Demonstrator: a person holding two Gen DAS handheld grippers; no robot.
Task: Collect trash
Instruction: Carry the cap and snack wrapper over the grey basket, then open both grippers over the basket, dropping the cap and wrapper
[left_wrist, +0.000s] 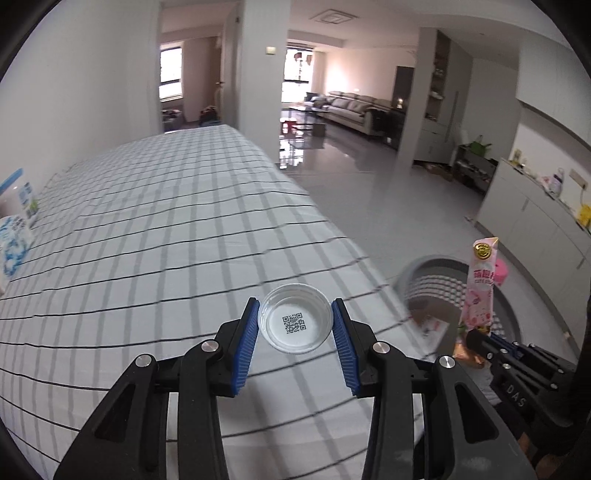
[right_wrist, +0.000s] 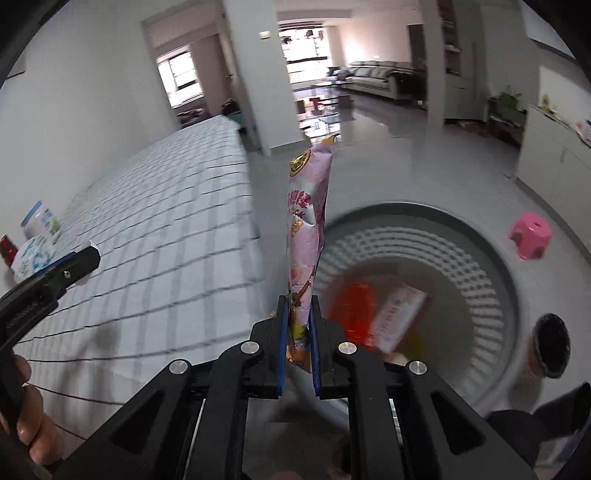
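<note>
1. A checked bedsheet (left_wrist: 166, 229) sits left of both grippers; the grey bin (right_wrist: 491, 258) stands on the floor ahead of the right gripper (right_wrist: 298, 332).
2. The right gripper pinches the pink wrapper (right_wrist: 308, 229) upright; carry it over the bin before letting go.
3. The left gripper (left_wrist: 295, 325) grips a clear plastic cup (left_wrist: 295, 319); it probably goes in after the wrapper.

blurred bin (right_wrist: 417, 221) contents; wrapper's (right_wrist: 308, 236) bottom hidden between tongs (right_wrist: 298, 343)

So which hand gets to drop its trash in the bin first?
Probably the right gripper: its pink wrapper is beside the bin's rim. The left gripper, holding the clear cup, is above the bed.
</note>
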